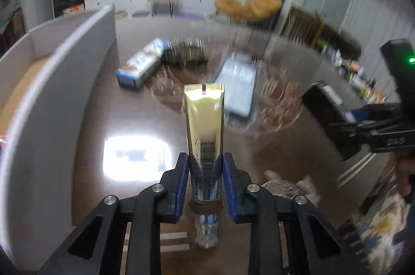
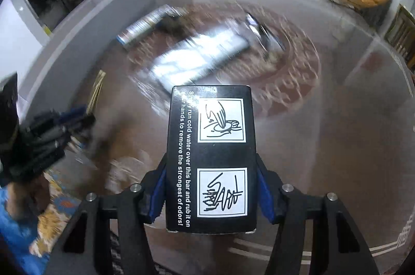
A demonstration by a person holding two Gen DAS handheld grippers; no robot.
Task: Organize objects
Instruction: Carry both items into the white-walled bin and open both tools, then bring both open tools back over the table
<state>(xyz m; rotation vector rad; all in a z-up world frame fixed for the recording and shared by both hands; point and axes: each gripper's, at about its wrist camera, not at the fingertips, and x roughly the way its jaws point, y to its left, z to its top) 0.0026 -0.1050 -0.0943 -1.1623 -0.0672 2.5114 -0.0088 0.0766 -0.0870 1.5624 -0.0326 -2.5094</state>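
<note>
A gold tube (image 1: 205,114) with a clear cap at the near end stands between the blue pads of my left gripper (image 1: 205,158), which is shut on its lower part above the brown table (image 1: 124,197). My right gripper (image 2: 210,166) is shut on the sides of a black box (image 2: 220,119) printed with white hand-washing pictures and text. The left gripper also shows as a blurred dark shape (image 2: 52,129) at the left of the right wrist view. Both held things hang above the table.
A patterned glass dish (image 1: 280,103) holds a flat silver-blue package (image 1: 240,83). Behind it lie a blue-and-white carton (image 1: 138,67) and a dark object (image 1: 186,54). A tall grey box wall (image 1: 64,83) runs along the left. A person's patterned sleeve (image 1: 384,223) is at the right.
</note>
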